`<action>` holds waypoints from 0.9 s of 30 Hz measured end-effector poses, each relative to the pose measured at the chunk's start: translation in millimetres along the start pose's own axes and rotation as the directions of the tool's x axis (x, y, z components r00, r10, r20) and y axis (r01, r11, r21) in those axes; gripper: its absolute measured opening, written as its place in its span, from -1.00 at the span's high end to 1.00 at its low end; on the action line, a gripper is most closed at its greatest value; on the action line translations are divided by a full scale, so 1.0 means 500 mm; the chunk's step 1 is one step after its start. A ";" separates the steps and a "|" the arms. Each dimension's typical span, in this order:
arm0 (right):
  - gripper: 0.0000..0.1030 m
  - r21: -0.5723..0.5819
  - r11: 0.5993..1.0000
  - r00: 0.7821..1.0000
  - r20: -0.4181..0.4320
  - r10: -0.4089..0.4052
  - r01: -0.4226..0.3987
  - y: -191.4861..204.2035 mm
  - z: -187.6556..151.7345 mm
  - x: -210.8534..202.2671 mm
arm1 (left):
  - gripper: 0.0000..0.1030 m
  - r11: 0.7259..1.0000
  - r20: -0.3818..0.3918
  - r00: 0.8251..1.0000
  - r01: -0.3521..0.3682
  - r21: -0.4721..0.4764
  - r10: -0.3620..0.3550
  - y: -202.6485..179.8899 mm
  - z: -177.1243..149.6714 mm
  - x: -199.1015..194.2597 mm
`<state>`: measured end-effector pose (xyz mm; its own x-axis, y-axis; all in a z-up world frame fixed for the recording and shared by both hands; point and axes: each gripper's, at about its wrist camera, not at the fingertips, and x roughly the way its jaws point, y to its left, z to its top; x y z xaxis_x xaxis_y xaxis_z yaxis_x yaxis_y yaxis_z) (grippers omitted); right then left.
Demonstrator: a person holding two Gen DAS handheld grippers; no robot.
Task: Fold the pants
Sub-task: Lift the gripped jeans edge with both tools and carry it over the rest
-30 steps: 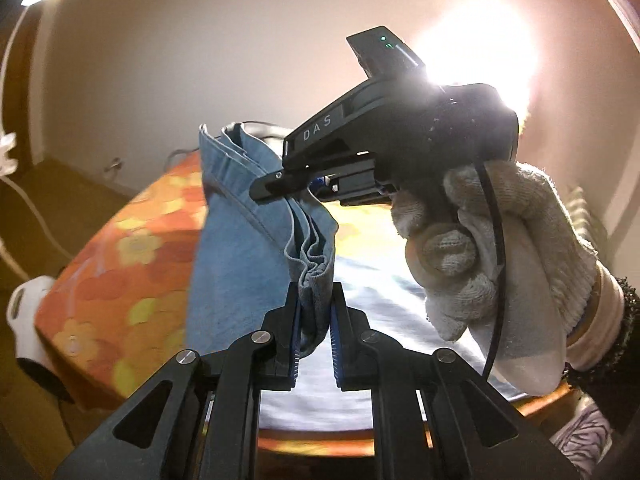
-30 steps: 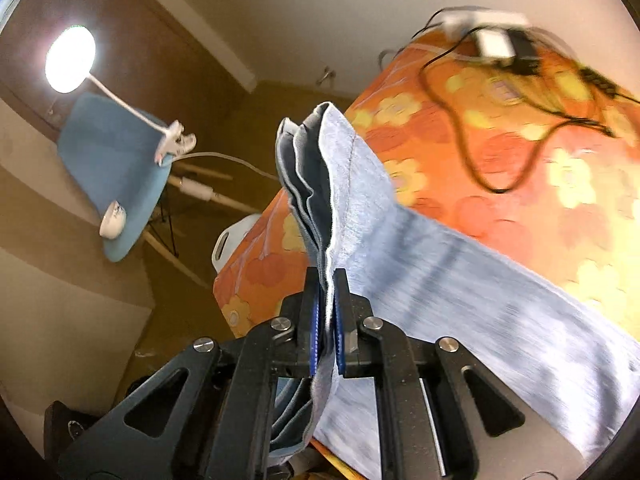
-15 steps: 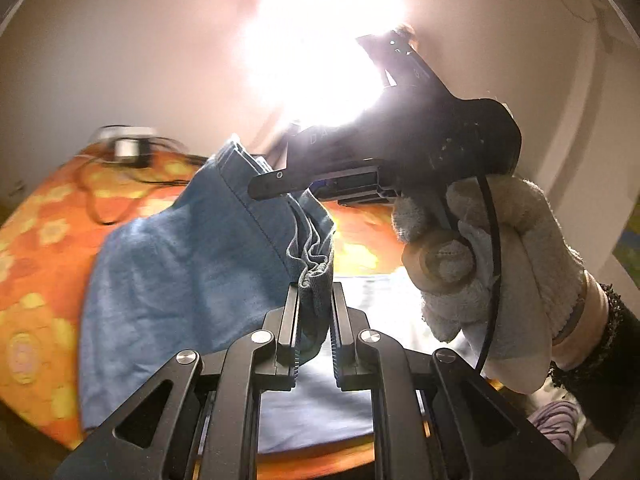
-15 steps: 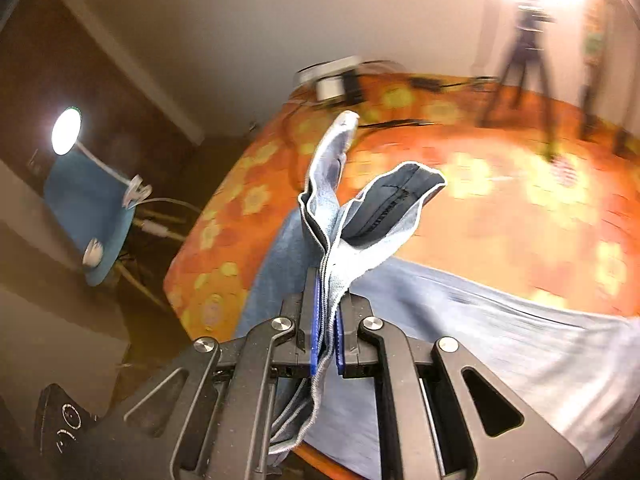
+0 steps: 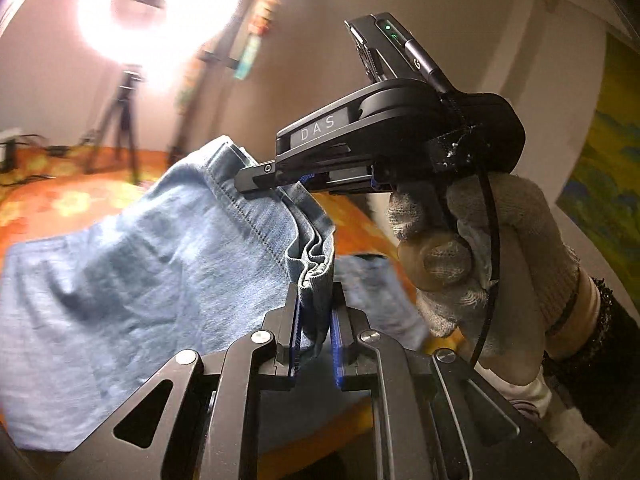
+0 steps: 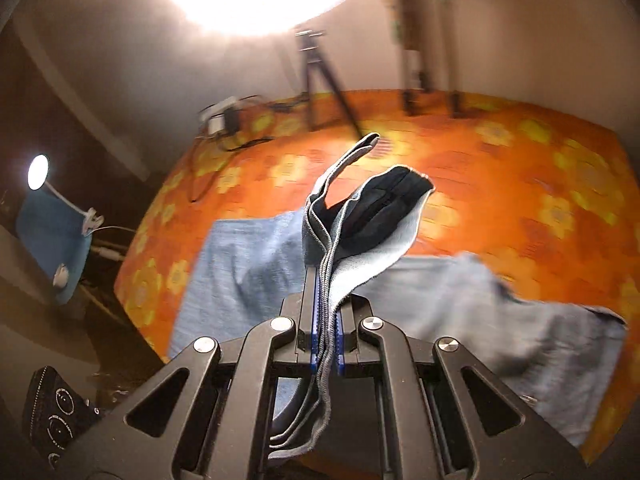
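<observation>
Blue denim pants (image 5: 132, 264) edge pinched in left hand-held gripper (image 5: 314, 334); right hand-held gripper (image 6: 327, 334) clamps same pants.

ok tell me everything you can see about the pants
The pants are light blue, denim-looking cloth with a stitched seam and hemmed edges. One bunched edge is lifted off the orange flowered cover, pinched in several layers by both the left tool and the right tool, both shut on it. The rest drapes down and lies spread on the cover, one flap showing a darker inner side.
</observation>
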<state>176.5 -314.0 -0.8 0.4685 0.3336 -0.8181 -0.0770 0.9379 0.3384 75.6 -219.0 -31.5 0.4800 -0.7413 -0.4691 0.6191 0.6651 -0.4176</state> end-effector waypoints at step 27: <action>0.88 0.199 0.966 0.986 -0.036 -0.162 0.166 -0.407 -0.217 -0.057 | 0.74 0.991 -0.313 0.949 0.082 0.101 -0.047 -0.116 -0.104 0.163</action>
<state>83.0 -503.8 -96.8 0.4425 0.1806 -0.8784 0.1781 0.9423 0.2835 46.5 -313.4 -86.2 0.2320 -0.7065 -0.6686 0.7160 0.5893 -0.3742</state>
